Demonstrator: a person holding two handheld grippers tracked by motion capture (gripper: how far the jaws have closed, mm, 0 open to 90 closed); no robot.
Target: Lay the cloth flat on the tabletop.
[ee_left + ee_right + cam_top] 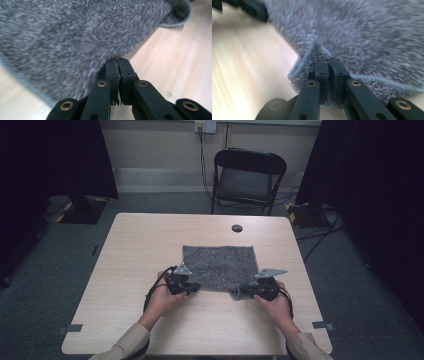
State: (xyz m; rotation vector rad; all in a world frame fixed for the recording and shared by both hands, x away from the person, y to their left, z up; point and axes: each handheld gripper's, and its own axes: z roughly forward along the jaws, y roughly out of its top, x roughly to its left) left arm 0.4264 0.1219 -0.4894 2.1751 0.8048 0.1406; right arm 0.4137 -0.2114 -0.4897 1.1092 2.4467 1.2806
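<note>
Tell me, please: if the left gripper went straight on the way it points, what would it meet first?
Most likely more of the grey cloth. The left gripper is shut on its edge, and the cloth spreads ahead of the jaws.

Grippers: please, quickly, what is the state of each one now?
Left gripper: closed, pinching the near edge of the grey cloth.
Right gripper: closed on the same cloth, at its near right corner.

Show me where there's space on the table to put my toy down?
The light wooden table is bare left of the grey fuzzy cloth, and behind it around the small dark hole. The near edge is crowded: left gripper and right gripper pinch the cloth's corners.
</note>
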